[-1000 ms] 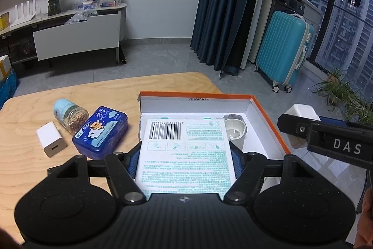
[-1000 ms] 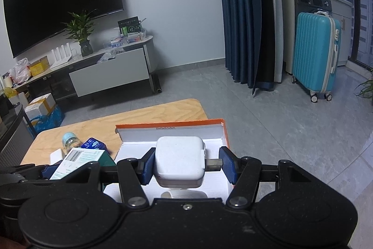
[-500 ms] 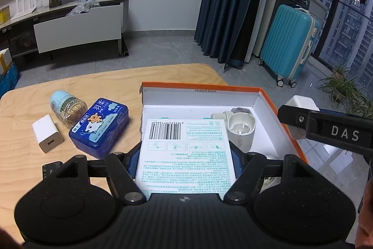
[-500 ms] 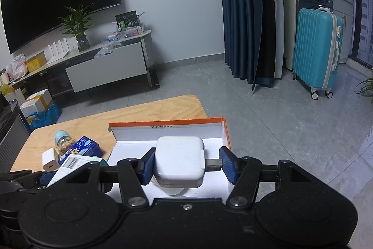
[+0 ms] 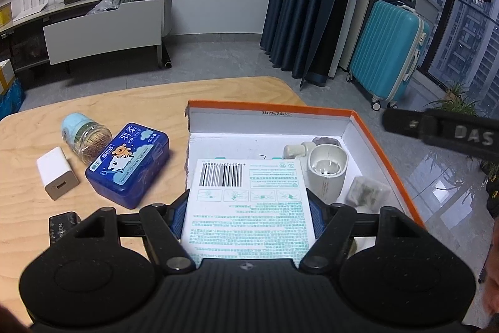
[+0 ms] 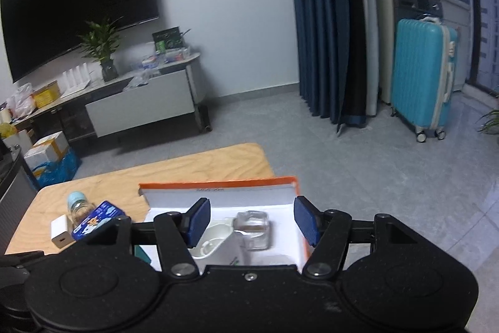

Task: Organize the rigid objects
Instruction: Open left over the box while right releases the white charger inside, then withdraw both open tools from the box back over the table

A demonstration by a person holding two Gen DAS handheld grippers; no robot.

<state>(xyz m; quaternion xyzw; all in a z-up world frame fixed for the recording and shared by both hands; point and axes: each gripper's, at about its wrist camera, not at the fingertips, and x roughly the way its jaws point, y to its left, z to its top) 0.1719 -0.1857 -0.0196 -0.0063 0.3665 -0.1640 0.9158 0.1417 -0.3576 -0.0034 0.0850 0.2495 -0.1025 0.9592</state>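
While the left gripper (image 5: 246, 216) is closed on the flat white packet (image 5: 248, 205), the lines below go outward from it.

Left gripper: its blue pads press both side edges of the packet, which it holds over the near part of the orange box (image 5: 368, 130), barcode side up.

Right gripper (image 6: 251, 222): open, jaws wide apart, nothing between them; it hovers above the right part of the box.

Inside the box: one white cup-shaped piece (image 5: 327, 173) lying on its side, one small cream cap (image 5: 293, 150) beside it, one clear plastic case (image 6: 252, 230) near the right wall, and one greyish item (image 5: 326, 141) at the back that I cannot identify. Four things that I can count; the packet may hide more.

On the table (image 5: 93, 108), left of the box: one blue tin (image 5: 129, 167), one glass jar with a pale blue lid (image 5: 84, 139), one white charger (image 5: 57, 177), and one black object (image 5: 64, 227) half hidden at the gripper edge. The tin touches the jar; the charger lies just beside them.

Done, as I judge: about half, since four items already lie in the box.

Left to do: lower and release the packet, then bring the tin, jar, charger and perhaps the black object into the box.

Space: the free floor is mostly at the left and near side, so the tin may fit tightly.
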